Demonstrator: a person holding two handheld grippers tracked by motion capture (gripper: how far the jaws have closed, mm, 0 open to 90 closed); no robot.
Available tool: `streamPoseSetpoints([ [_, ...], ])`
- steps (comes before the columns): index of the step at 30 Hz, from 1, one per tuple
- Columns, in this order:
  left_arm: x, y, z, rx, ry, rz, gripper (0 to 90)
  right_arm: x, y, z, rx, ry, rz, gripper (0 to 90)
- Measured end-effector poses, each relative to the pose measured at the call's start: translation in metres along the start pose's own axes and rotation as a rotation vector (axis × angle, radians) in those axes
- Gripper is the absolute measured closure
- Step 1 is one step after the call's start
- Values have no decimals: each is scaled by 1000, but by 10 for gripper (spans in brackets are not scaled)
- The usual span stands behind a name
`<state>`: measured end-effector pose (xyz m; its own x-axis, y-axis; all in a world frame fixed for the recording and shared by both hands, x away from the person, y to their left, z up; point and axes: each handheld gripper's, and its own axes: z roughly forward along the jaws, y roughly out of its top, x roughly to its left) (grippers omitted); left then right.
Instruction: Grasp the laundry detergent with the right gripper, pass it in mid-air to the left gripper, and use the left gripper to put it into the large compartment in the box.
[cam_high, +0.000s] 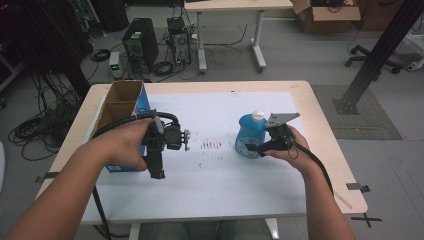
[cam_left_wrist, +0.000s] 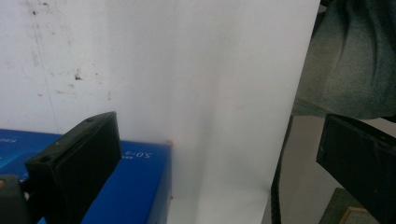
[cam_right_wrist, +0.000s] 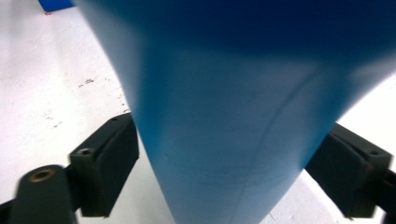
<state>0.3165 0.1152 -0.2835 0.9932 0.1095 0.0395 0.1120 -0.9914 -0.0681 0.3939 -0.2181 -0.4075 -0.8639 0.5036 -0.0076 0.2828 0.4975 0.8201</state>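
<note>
We are closing our right gripper (cam_high: 253, 148) on the blue bottle (cam_high: 248, 134), both jaws touching its sides (white cap up); left of the bottle, our left gripper (cam_high: 156, 172) is hanging spread, empty.

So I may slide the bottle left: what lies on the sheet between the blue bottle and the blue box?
High view: between the blue bottle and blue box, only small dark marks on the white sheet, with the left claw held above it.
</note>
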Motion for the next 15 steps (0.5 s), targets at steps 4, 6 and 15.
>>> streamPoseSetpoints([
  [4,0,0,1,6,1,-1,4,0,-1,1,1,-7,0,177],
  [6,1,0,1,6,2,-3,4,0,0,1,-10,-6,0,198],
  [15,0,1,0,-3,0,-1,4,1,0,1,-24,-1,2,235],
])
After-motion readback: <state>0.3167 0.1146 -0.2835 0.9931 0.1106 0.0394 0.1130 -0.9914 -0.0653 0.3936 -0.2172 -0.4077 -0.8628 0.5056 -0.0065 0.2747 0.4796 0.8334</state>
